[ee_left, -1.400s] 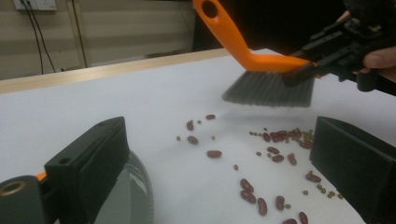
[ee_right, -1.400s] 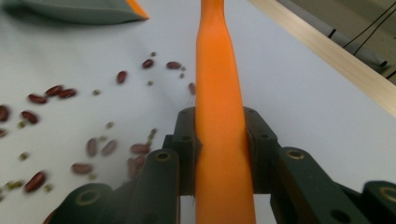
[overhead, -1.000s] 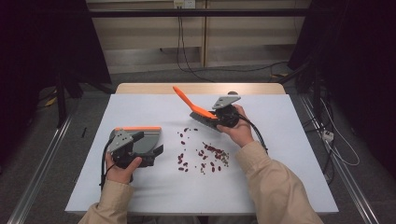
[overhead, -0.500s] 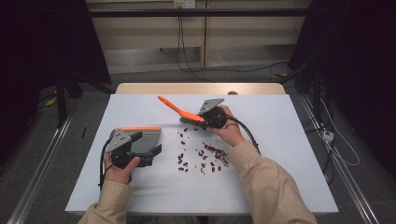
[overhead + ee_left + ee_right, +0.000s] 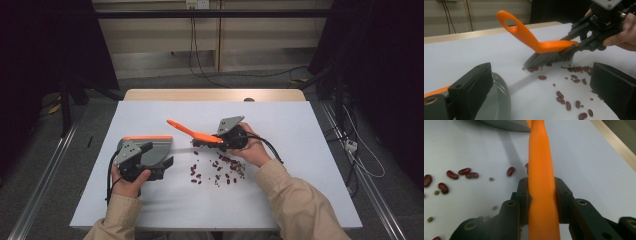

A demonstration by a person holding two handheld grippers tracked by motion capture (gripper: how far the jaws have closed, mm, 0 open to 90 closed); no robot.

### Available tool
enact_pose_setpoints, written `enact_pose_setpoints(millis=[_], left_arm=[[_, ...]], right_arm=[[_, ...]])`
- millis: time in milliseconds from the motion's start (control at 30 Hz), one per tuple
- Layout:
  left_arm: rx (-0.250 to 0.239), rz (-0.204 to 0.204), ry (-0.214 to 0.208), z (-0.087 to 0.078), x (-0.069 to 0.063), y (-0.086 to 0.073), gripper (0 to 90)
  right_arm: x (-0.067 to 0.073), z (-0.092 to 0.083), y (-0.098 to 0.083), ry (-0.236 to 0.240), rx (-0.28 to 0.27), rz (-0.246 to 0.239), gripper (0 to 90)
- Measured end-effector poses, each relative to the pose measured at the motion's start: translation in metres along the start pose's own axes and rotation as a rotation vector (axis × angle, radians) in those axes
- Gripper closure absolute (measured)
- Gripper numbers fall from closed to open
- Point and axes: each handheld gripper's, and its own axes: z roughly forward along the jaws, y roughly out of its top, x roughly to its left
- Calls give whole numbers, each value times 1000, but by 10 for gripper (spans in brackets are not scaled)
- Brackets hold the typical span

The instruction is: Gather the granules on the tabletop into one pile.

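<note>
Brush [image 5: 192, 132] above bean-strewn white table [image 5: 300, 165]

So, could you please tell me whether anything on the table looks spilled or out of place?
Yes: red kidney beans and small green beans lie scattered loose on the white table, between the dustpan and the orange brush clamped in the right gripper.
</note>
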Motion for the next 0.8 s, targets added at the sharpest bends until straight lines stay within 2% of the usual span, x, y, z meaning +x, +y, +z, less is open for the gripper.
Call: enact_pose_setpoints(millis=[300, 500, 667, 800], left_arm=[[-5, 1, 14, -5, 2, -1, 45], [-2, 0, 13, -7, 1, -2, 45], [0, -1, 10, -6, 1, -3, 45], [7, -2, 4, -4, 2, -3, 45]], right_arm=[[17, -12, -5, 36, -3, -29, 706], [21, -18, -5, 42, -17, -14, 709], [15, -21, 1, 16, -67, 0, 709], [0, -16, 9, -11, -108, 23, 710]])
